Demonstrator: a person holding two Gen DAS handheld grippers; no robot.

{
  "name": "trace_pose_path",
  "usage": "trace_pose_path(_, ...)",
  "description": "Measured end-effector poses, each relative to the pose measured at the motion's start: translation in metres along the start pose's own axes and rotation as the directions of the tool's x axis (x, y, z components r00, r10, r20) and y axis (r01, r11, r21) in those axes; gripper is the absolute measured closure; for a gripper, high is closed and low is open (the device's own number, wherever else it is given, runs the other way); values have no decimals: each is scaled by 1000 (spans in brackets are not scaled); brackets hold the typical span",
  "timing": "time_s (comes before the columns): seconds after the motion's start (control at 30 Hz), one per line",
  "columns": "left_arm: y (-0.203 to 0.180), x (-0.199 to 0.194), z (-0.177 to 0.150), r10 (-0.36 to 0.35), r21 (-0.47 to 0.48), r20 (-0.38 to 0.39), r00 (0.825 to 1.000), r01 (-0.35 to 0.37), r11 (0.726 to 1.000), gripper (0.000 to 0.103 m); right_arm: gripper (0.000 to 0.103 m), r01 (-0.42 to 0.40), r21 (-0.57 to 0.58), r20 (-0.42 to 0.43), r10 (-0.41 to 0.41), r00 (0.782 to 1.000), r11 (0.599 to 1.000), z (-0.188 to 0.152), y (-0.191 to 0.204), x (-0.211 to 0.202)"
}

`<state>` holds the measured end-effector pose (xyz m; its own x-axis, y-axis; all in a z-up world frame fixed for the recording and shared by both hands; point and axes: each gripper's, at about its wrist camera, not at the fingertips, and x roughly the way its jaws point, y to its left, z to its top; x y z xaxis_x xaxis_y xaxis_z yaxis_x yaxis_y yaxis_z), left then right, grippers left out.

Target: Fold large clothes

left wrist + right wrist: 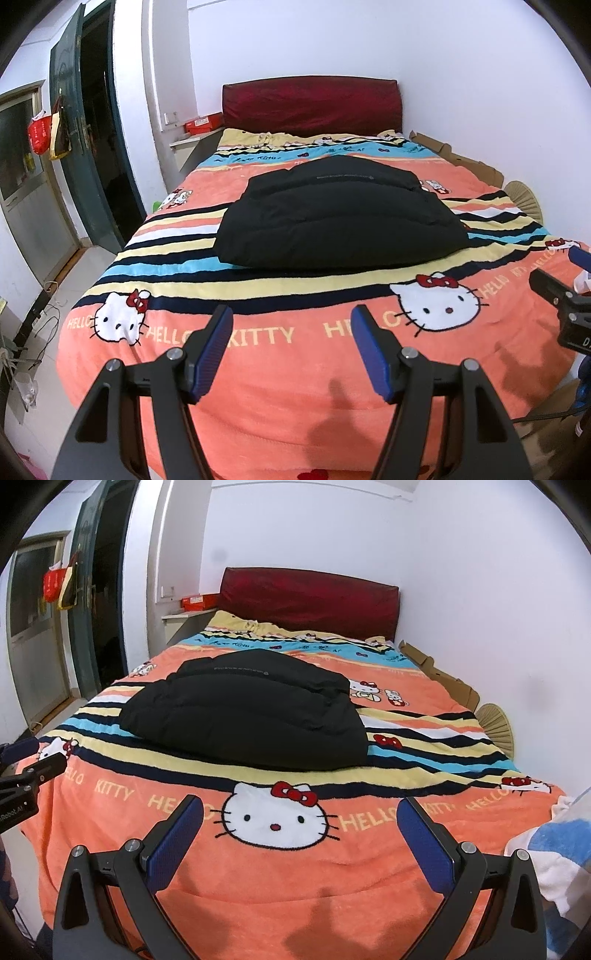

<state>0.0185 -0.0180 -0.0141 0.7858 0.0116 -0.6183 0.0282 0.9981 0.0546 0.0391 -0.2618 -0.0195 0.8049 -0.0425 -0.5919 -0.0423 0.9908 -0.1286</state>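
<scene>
White walls close in a small bedroom where a bed under an orange plush blanket (295, 369) fills the space ahead of both tools, its dark red headboard (310, 107) at the far end. Across the blanket, just beyond the fingertips, runs the repeated lettering "HELLO KITTY" in pale yellow, with white cat faces wearing red bows on either side; smaller script on the blue band near the headboard is too small to read. Folded into a thick bundle, the black padded jacket (340, 214) lies on the striped middle of the bed, well ahead of the left gripper (291, 350) and ahead and slightly left of the right gripper (300, 836); a thin line of grey print crosses its top panel but cannot be made out. Both grippers hang above the near edge of the blanket with their blue-padded jaws spread wide and nothing between them, neither touching the jacket. From the right wrist view, the left tool's black body at the far left edge bears white lettering ending in "Robot.AI". A red box (203, 123) with unreadable print sits on a ledge left of the headboard, flattened cardboard (458, 155) lines the wall to the right, and a red bag (38, 133) hangs on the dark door far to the left.
</scene>
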Motion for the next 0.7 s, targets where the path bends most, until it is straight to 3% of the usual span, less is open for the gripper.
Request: trace_pose_path(0.7, 0, 5, -4, -2, 6, -12, 1000, 2, 1000, 38, 0, 8, -5, -18, -8, 1000, 1000, -6, -3, 7)
